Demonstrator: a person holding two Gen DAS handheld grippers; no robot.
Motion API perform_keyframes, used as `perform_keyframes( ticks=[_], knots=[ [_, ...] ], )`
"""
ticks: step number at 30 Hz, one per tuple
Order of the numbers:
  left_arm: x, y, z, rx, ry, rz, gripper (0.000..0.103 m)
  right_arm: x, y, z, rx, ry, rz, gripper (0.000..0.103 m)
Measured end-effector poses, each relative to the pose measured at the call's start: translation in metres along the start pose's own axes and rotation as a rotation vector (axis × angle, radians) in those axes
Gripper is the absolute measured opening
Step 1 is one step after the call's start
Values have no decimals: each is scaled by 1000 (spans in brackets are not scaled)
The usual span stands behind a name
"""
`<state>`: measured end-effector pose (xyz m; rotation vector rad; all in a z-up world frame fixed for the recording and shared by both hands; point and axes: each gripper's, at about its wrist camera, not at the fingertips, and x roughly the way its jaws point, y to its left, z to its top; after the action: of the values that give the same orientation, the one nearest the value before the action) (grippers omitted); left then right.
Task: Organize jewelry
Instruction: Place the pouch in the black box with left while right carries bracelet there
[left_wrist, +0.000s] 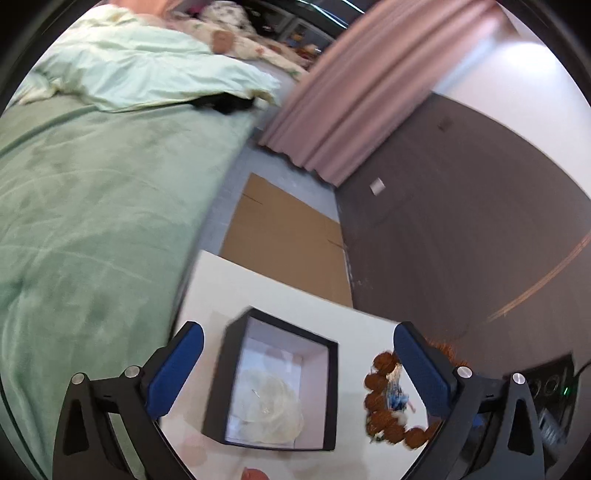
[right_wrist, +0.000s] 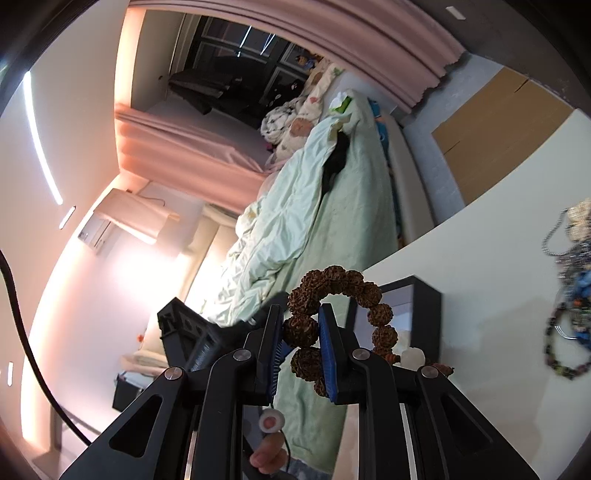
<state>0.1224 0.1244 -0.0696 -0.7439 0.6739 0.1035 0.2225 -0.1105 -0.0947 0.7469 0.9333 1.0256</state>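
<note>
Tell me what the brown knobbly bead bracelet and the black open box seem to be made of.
Brown knobbly bead bracelet: probably dried seeds or carved wood, matte; the beads are deeply wrinkled. Black open box: likely rigid cardboard, matte black outside and pale inside; its walls are thin, straight and sharp-edged.
</note>
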Motion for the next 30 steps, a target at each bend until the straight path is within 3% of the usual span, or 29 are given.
perform_keyframes(
  ticks=[14,16,17,18,20,30],
  knots=[
    [-15,35,29,-92,-62,15,103,73,-21,-22,140,104,85,21],
    [-16,35,30,-93,-60,14,103,76,-24,-23,140,115,8,23],
    [-16,34,29,-91,-58,12,103,76,-27,-22,137,127,-49,32],
    [-16,33,29,-88,-57,11,103,74,-29,-20,137,135,-99,48],
    [-17,30,27,-79,-53,13,103,66,-32,-17,141,119,-167,59],
    [-16,7,9,25,-20,25,103,-11,-24,-8,84,7,-233,67]
  ],
)
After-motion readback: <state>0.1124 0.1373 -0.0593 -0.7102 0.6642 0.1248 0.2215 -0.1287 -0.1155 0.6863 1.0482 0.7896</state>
